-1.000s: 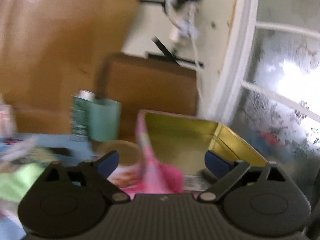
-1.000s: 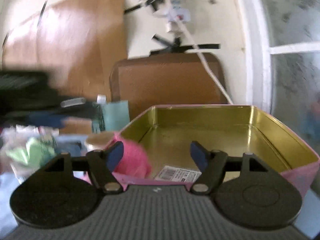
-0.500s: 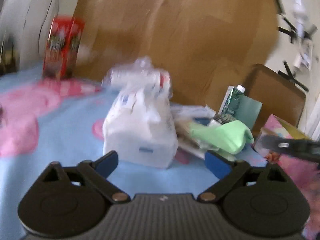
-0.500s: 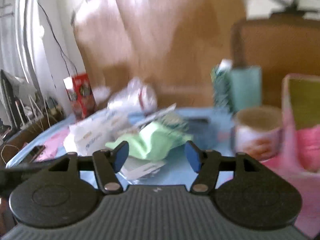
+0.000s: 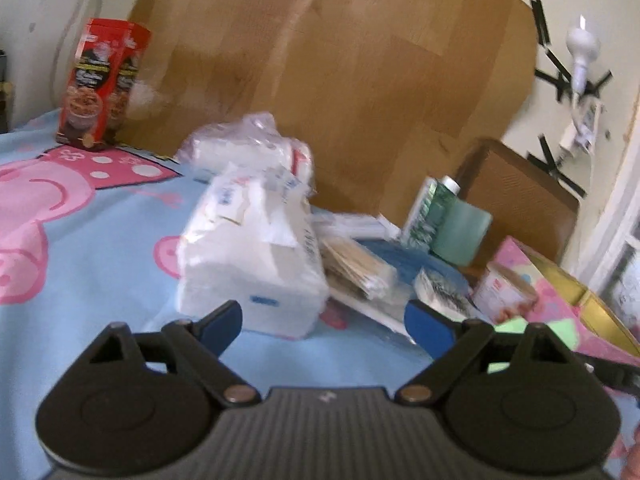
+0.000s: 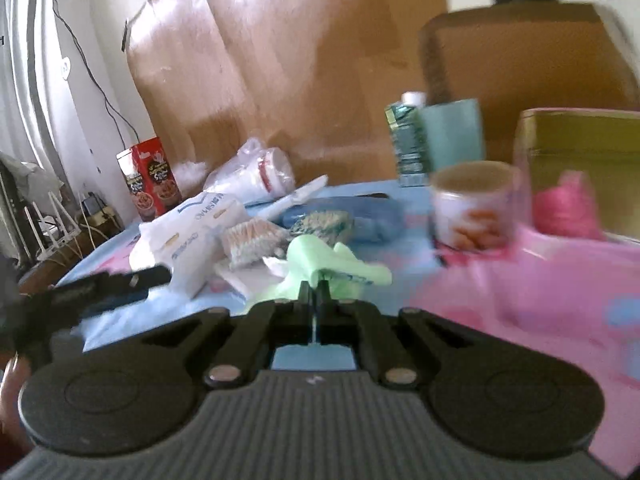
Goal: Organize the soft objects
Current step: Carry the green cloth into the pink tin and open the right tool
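The right gripper (image 6: 315, 288), fingers clenched on the floppy pale-green cloth (image 6: 320, 258) lying on the table, must next carry it to the gold-lined pink tin box (image 6: 580, 148), while the left gripper (image 5: 322, 320) is closing on nothing.

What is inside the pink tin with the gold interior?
In the pink tin, a pink soft object shows against the gold wall. The tin's floor is mostly hidden by its front rim.
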`<action>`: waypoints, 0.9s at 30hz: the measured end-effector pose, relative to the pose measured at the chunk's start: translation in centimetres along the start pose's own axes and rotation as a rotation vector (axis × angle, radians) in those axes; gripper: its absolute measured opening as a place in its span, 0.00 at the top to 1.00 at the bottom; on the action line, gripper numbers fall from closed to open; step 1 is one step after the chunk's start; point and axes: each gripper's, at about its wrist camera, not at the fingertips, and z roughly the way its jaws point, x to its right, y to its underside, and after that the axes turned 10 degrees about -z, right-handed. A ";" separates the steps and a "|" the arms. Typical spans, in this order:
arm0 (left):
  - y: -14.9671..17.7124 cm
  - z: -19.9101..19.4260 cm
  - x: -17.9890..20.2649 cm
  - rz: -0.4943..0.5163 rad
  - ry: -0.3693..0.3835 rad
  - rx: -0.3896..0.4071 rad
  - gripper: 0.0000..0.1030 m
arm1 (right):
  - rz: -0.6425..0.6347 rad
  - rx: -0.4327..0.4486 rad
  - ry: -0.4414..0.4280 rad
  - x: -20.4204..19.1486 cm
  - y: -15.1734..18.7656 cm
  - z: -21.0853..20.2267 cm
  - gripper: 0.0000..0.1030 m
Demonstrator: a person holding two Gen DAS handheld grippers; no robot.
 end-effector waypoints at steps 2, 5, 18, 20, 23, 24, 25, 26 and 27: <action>0.3 0.0 0.7 -0.055 0.083 -0.068 0.16 | -0.003 0.009 0.022 -0.1 0.9 -1.9 0.97; 1.2 0.5 3.4 -0.114 0.267 -0.217 0.16 | 0.032 0.007 0.012 -0.1 2.1 -3.4 0.97; 4.0 5.8 14.5 -0.051 0.468 -0.539 0.57 | 0.032 0.053 -0.115 1.3 3.6 -5.1 0.96; 3.5 5.5 17.2 0.011 0.507 -0.511 0.57 | 0.030 0.109 -0.071 2.0 2.7 -6.1 0.96; 2.9 5.0 21.9 0.107 0.568 -0.451 0.57 | 0.018 0.194 0.027 3.5 1.7 -7.8 0.96; 2.8 5.0 23.2 0.125 0.589 -0.444 0.57 | 0.019 0.218 0.062 4.1 1.4 -8.3 0.96; 2.7 5.2 24.6 0.141 0.610 -0.438 0.57 | 0.027 0.241 0.095 4.8 1.2 -8.8 0.96; 2.7 5.4 26.0 0.160 0.627 -0.433 0.57 | 0.038 0.261 0.125 5.6 1.0 -9.2 0.96; 2.7 5.6 27.2 0.176 0.635 -0.427 0.57 | 0.046 0.277 0.160 6.4 0.8 -9.5 0.96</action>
